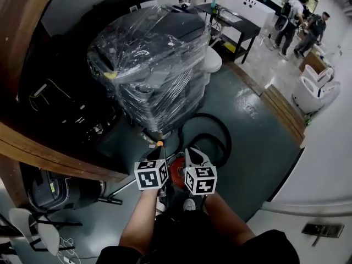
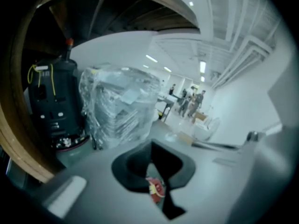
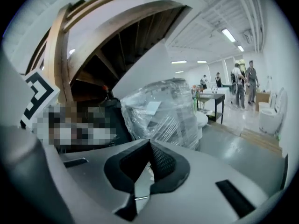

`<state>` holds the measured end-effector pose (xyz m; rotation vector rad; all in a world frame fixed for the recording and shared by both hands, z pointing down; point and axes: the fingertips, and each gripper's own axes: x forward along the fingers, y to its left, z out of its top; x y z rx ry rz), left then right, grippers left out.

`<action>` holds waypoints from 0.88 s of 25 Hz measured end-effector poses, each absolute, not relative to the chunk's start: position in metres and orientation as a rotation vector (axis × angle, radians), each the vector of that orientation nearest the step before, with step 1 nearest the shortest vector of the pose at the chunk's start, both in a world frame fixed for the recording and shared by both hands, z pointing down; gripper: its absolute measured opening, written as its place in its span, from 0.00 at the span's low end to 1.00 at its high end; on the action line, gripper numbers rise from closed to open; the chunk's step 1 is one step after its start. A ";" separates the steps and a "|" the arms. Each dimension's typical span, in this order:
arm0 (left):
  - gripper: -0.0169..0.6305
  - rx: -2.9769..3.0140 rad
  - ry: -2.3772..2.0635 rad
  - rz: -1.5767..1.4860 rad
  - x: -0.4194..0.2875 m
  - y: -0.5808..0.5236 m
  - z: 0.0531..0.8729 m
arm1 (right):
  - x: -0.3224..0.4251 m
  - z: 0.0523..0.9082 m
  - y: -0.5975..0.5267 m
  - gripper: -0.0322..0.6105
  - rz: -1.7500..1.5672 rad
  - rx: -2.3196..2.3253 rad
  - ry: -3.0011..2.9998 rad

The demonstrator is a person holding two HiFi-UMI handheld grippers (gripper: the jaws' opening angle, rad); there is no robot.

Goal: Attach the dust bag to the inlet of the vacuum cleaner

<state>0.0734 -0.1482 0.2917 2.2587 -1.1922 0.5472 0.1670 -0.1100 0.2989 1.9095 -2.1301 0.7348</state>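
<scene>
The red vacuum cleaner (image 1: pixel 176 174) sits on the floor far below, partly hidden between the two marker cubes. Its black hose (image 1: pixel 219 132) loops on the floor beyond it. My left gripper (image 1: pixel 160 154) and right gripper (image 1: pixel 193 157) are held side by side high above it, close to the head camera. In the left gripper view the jaws (image 2: pixel 152 146) are shut with nothing in them, and a bit of the red vacuum cleaner (image 2: pixel 155 189) shows through the gap below the pads. The right gripper (image 3: pixel 149 146) is also shut and empty. No dust bag shows in any view.
A tall machine wrapped in clear plastic (image 1: pixel 154 65) stands just ahead, with a black floor machine (image 2: pixel 51 101) to its left under a curved wooden stair edge (image 1: pixel 55 153). Farther right are a black table (image 1: pixel 236 23), white toilets (image 1: pixel 313 89) and several people (image 1: pixel 300 26).
</scene>
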 end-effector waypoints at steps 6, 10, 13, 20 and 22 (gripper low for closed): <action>0.02 2.442 -1.247 0.436 0.104 -0.163 0.193 | 0.186 0.189 -0.127 0.05 0.388 2.033 -2.221; 0.02 2.505 -1.261 0.406 0.115 -0.149 0.160 | 0.198 0.154 -0.117 0.05 0.340 2.080 -2.249; 0.02 2.542 -1.266 0.386 0.123 -0.146 0.145 | 0.210 0.143 -0.117 0.05 0.349 2.108 -2.254; 0.02 2.569 -1.197 0.360 0.144 -0.136 0.137 | 0.220 0.134 -0.109 0.05 0.351 2.120 -2.271; 0.02 2.570 -1.194 0.369 0.148 -0.134 0.138 | 0.223 0.132 -0.107 0.05 0.342 2.121 -2.273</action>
